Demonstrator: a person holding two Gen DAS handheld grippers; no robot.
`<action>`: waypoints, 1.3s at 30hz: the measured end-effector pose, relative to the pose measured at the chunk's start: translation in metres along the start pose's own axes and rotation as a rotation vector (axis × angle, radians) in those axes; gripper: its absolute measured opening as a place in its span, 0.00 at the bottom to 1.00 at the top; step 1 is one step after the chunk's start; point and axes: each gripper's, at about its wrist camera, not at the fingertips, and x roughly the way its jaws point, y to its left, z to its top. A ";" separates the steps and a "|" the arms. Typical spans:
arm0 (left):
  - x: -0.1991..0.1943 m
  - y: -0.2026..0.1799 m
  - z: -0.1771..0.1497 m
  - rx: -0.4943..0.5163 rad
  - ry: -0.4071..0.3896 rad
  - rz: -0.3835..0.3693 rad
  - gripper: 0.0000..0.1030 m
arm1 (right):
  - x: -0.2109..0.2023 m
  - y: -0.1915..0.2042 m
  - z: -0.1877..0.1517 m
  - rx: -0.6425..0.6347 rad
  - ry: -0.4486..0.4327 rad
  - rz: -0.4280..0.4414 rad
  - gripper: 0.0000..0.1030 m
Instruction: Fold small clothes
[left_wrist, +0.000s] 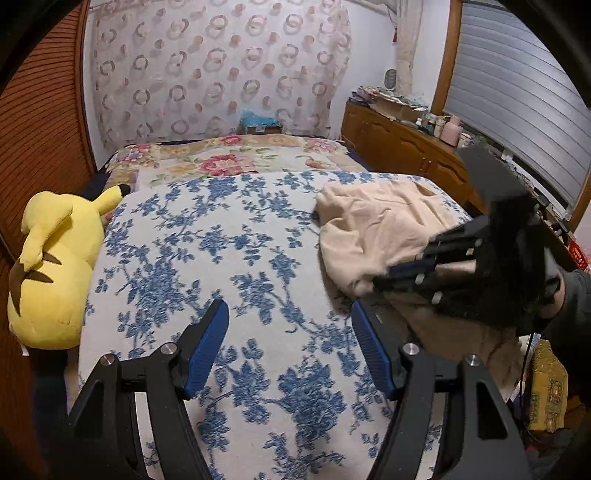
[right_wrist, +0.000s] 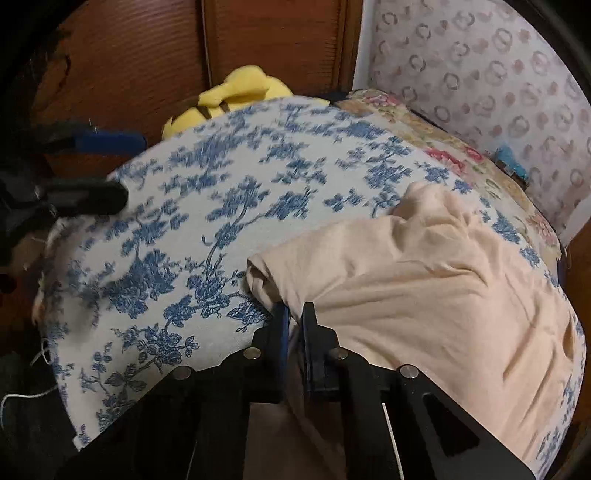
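Observation:
A crumpled beige garment lies on the right side of the bed's blue-flowered cover. It also shows in the right wrist view. My right gripper is shut on the garment's near left edge, with cloth bunched between its fingers. The same gripper shows in the left wrist view at the garment's near edge. My left gripper is open and empty above the cover, left of the garment. It shows at the far left of the right wrist view.
A yellow plush toy lies along the bed's left edge by a wooden wall. A red-flowered blanket covers the bed's far end. A wooden cabinet with clutter stands to the right.

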 end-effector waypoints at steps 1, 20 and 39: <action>0.001 -0.002 0.001 0.003 0.001 -0.005 0.68 | -0.009 -0.005 0.001 0.022 -0.029 0.001 0.06; 0.019 -0.038 0.000 0.049 0.032 -0.062 0.68 | -0.088 -0.166 -0.019 0.420 -0.125 -0.467 0.15; 0.032 -0.096 -0.012 0.112 0.074 -0.141 0.68 | -0.163 -0.073 -0.142 0.402 -0.086 -0.291 0.36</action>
